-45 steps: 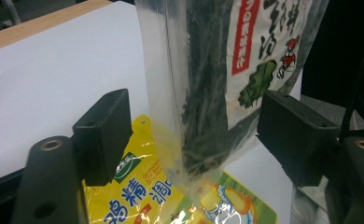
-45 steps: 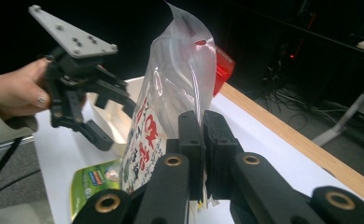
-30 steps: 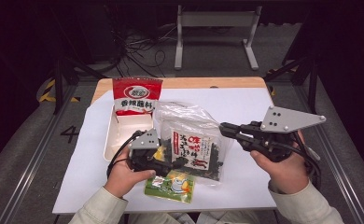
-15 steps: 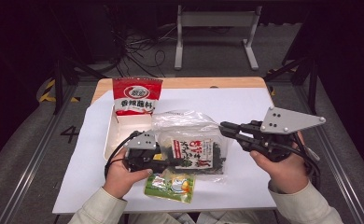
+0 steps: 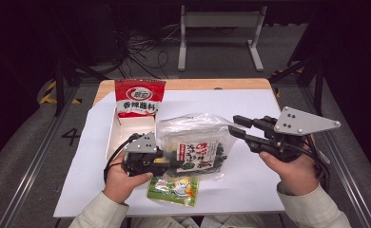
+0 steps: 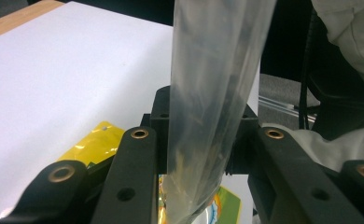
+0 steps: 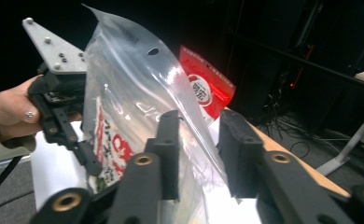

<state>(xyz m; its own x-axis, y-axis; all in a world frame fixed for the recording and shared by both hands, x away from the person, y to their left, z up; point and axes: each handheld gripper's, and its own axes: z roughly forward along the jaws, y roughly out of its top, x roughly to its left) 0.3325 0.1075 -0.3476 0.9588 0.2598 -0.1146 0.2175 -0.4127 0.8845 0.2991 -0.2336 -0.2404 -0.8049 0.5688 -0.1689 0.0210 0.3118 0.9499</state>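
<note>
A clear plastic bag (image 5: 195,135) with a printed snack packet inside stands upright over the white sheet, between my two grippers. My left gripper (image 5: 171,164) has just been closing and its jaws now press on the bag's (image 6: 208,84) lower left side. In the left gripper view the film runs up between the two pads of that gripper (image 6: 201,126). My right gripper (image 5: 234,124) has just been opening. Its jaws stand apart at the bag's right edge, and the film (image 7: 138,93) passes loosely through the gap of the right gripper (image 7: 201,140).
A red snack packet (image 5: 140,97) stands at the back of a white tray (image 5: 113,137). A yellow-green packet (image 5: 174,189) lies flat near the sheet's front edge, below the bag. The white sheet (image 5: 250,180) covers most of the wooden table (image 5: 183,84).
The left jaws have closed on the bag's left side and the right jaws have parted from its right edge. The bag has shifted slightly; both hands stayed where they were.
</note>
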